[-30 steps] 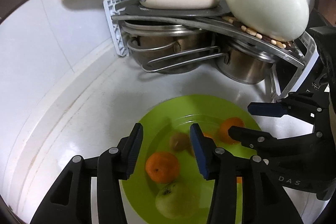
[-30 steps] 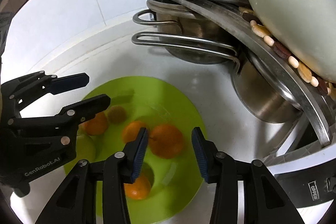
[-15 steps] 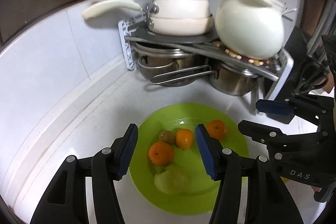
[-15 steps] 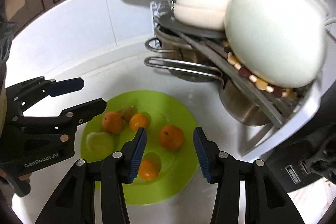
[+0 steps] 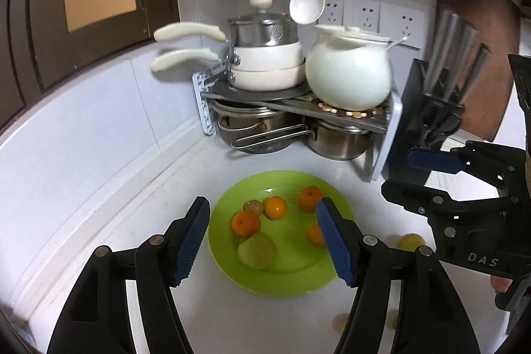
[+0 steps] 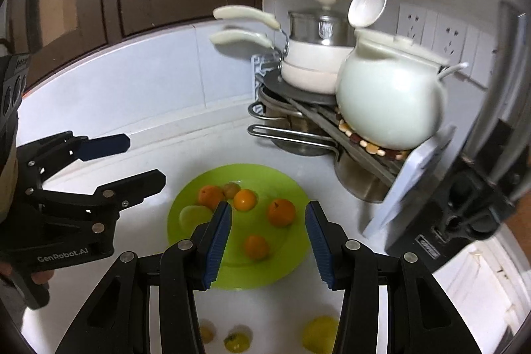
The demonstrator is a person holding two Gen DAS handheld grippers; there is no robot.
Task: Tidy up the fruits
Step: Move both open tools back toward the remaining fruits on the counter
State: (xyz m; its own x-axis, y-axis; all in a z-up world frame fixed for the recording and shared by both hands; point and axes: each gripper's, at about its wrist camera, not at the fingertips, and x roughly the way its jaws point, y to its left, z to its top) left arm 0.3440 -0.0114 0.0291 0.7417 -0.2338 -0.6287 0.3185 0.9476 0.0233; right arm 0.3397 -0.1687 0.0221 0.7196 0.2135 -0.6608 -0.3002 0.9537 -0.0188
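A lime green plate [image 5: 292,277] [image 6: 285,184] sits on the white counter. It holds several oranges [image 5: 245,223] [image 6: 281,212], a pale green apple [image 5: 256,250] [image 6: 191,214] and a small brown fruit [image 5: 253,206] [image 6: 231,188]. Yellow-green fruits lie on the counter beside the plate [image 5: 411,242] [image 6: 318,331] [image 6: 236,341]. My left gripper [image 5: 264,243] is open and empty above the plate's near side. My right gripper [image 6: 268,244] is open and empty, also above the plate; it shows at the right of the left wrist view [image 5: 421,176].
A corner rack [image 5: 292,103] holds white pans [image 5: 265,65], a white pot [image 5: 346,73] and steel pots [image 5: 335,140]. A white spoon [image 5: 307,0] hangs above. A black knife block [image 5: 428,125] stands right of the rack. Tiled wall is on the left.
Both grippers have pulled back and up from the plate, which now looks smaller and farther. Loose fruits on the counter have come into view. Both grippers stay open.
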